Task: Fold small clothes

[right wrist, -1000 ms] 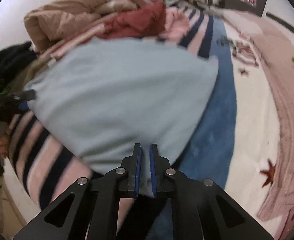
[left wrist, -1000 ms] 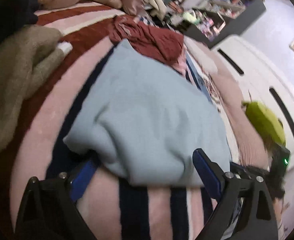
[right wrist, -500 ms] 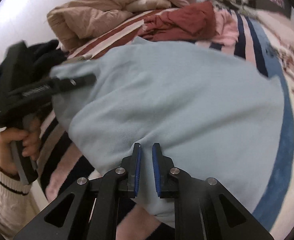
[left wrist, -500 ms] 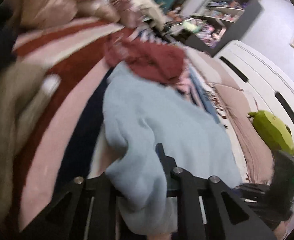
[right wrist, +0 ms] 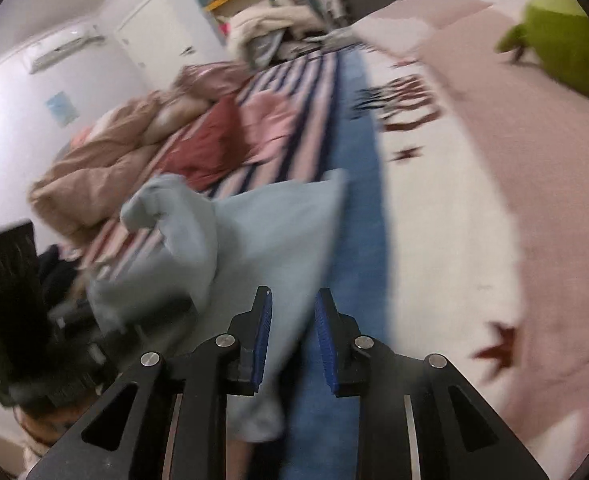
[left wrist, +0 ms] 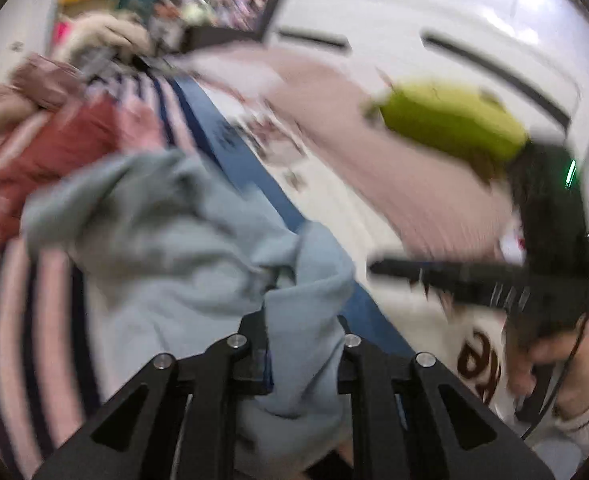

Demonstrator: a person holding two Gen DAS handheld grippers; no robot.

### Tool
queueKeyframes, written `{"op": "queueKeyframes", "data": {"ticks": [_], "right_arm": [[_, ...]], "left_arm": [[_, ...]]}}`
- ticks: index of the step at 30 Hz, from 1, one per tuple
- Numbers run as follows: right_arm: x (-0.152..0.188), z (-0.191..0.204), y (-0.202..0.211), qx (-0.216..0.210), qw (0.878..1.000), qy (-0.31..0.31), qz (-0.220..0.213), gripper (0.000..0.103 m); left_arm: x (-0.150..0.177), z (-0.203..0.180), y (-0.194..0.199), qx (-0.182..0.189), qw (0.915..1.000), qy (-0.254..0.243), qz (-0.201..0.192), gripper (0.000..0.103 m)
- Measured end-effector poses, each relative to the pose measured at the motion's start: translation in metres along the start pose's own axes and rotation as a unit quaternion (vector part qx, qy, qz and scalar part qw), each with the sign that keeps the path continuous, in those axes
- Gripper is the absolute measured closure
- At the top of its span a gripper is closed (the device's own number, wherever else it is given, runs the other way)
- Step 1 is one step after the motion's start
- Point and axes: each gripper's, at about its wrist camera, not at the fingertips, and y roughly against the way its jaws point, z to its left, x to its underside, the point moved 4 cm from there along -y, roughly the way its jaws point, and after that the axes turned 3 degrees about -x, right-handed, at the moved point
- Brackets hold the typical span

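A light blue garment [left wrist: 182, 232] lies bunched on the striped bedspread [left wrist: 34, 304]. My left gripper [left wrist: 300, 332] is shut on a thick fold of it, cloth filling the gap between the fingers. In the right wrist view the garment [right wrist: 262, 232] is lifted and crumpled, one corner standing up. My right gripper [right wrist: 292, 312] has its jaws parted, with the garment's edge hanging between and below the blue pads [right wrist: 263, 320]; it does not look pinched. The right gripper also shows in the left wrist view [left wrist: 474, 280] as a dark bar held by a hand.
A dark red garment [right wrist: 210, 144] and a pink one [right wrist: 270, 124] lie farther up the bed. A tan duvet [right wrist: 106, 164] is heaped at the left. A green plush toy [right wrist: 562, 40] sits on a pink blanket [right wrist: 534, 184] at the right. Shelves stand beyond.
My left gripper closed on the blue garment and lifted it, bunching the cloth. My right gripper opened from nearly shut and swung right. Both views are motion-blurred.
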Motion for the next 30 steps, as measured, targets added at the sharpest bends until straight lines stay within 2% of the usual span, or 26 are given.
{"op": "queueKeyframes", "data": {"ticks": [2, 3, 4, 7, 9, 11, 13, 14, 15, 17, 20, 22, 23, 24, 27, 30], "right_arm": [[0.002, -0.011, 0.002, 0.012, 1.000, -0.002, -0.001, 0.084], [0.003, -0.015, 0.001, 0.008, 1.000, -0.007, 0.002, 0.084], [0.004, -0.017, 0.000, 0.005, 1.000, -0.011, 0.005, 0.084], [0.002, -0.014, -0.005, 0.004, 1.000, -0.005, 0.014, 0.084], [0.001, -0.009, -0.007, -0.005, 1.000, -0.001, 0.016, 0.084], [0.000, -0.002, -0.006, -0.020, 1.000, 0.007, 0.014, 0.083], [0.000, 0.010, -0.005, -0.043, 0.999, 0.021, 0.012, 0.071], [0.001, 0.015, -0.007, -0.051, 0.998, 0.028, 0.015, 0.059], [0.003, 0.025, -0.011, -0.060, 0.997, 0.037, 0.021, 0.054], [0.007, 0.035, -0.023, -0.069, 0.996, 0.046, 0.036, 0.052], [0.023, 0.054, -0.050, -0.075, 0.992, 0.059, 0.083, 0.051], [0.033, 0.064, -0.059, -0.071, 0.989, 0.082, 0.101, 0.075], [0.036, 0.067, -0.060, -0.054, 0.988, 0.100, 0.102, 0.086], [0.039, 0.069, -0.057, -0.041, 0.987, 0.116, 0.099, 0.091], [0.054, 0.065, -0.046, -0.049, 0.985, 0.124, 0.111, 0.097], [0.081, 0.061, -0.040, -0.041, 0.980, 0.140, 0.137, 0.098]], "left_arm": [[0.019, -0.008, -0.028, 0.007, 0.9990, -0.009, 0.043, 0.090], [0.025, -0.009, -0.033, 0.015, 0.9987, -0.010, 0.048, 0.088], [0.029, -0.011, -0.033, 0.023, 0.9986, -0.012, 0.045, 0.083], [0.031, -0.016, -0.020, 0.053, 0.9977, -0.020, 0.037, 0.058], [0.030, -0.019, -0.006, 0.055, 0.9976, -0.027, 0.034, 0.050], [0.027, -0.019, 0.016, 0.048, 0.9983, -0.029, 0.017, 0.041], [0.029, -0.013, 0.048, 0.044, 0.9985, -0.030, -0.013, 0.032], [0.030, -0.004, 0.065, 0.033, 0.9988, -0.024, -0.029, 0.030], [0.033, 0.006, 0.078, 0.019, 0.9989, -0.016, -0.039, 0.030], [0.037, 0.025, 0.095, -0.007, 0.9986, 0.000, -0.053, 0.029], [0.050, 0.059, 0.111, -0.046, 0.9968, 0.024, -0.060, 0.029], [0.057, 0.072, 0.112, -0.050, 0.9964, 0.041, -0.056, 0.029], [0.061, 0.078, 0.111, -0.048, 0.9962, 0.050, -0.053, 0.029], [0.062, 0.081, 0.109, -0.045, 0.9963, 0.053, -0.051, 0.029], [0.062, 0.082, 0.093, -0.038, 0.9974, 0.046, -0.040, 0.029], [0.060, 0.079, 0.068, -0.032, 0.9982, 0.041, -0.030, 0.029]]}}
